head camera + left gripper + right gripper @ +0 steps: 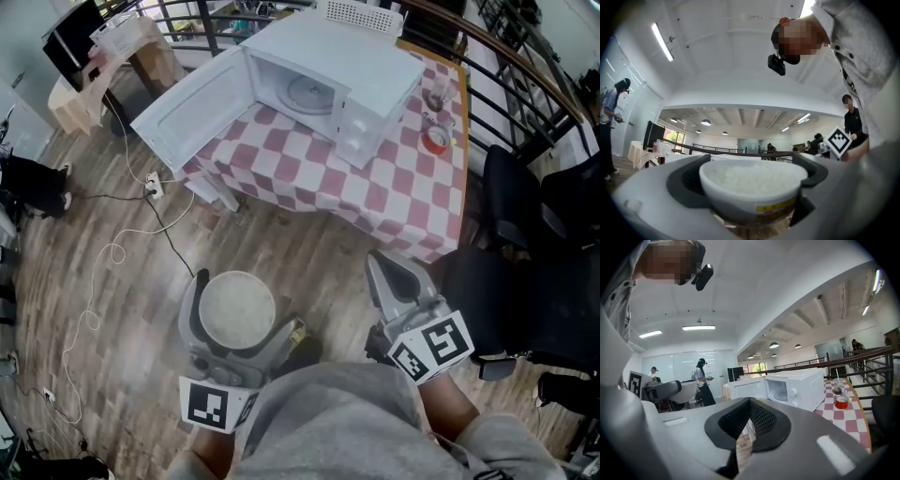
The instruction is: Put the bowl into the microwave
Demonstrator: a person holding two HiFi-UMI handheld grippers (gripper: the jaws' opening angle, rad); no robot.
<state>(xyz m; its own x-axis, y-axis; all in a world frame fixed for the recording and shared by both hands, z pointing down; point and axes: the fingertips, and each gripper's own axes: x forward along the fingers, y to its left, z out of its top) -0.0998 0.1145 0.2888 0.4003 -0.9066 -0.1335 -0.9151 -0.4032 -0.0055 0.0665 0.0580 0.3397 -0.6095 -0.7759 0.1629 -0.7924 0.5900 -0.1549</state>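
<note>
A white bowl (238, 310) full of rice sits between the jaws of my left gripper (236, 317), which is shut on it low over the wooden floor. In the left gripper view the bowl (753, 184) fills the gap between both pads. The white microwave (323, 82) stands on the checked table (375, 192) ahead, its door (195, 108) swung wide open to the left and the glass turntable (311, 93) bare. My right gripper (394, 281) is shut with nothing in it, jaws meeting at a thin slit (749, 423). The microwave (787, 389) shows ahead of it.
A red tub (436, 141) and a drink cup (438, 94) stand on the table right of the microwave. Black chairs (539, 244) crowd the right side. Cables and a power strip (152, 186) lie on the floor at left. A railing (525, 66) runs behind the table.
</note>
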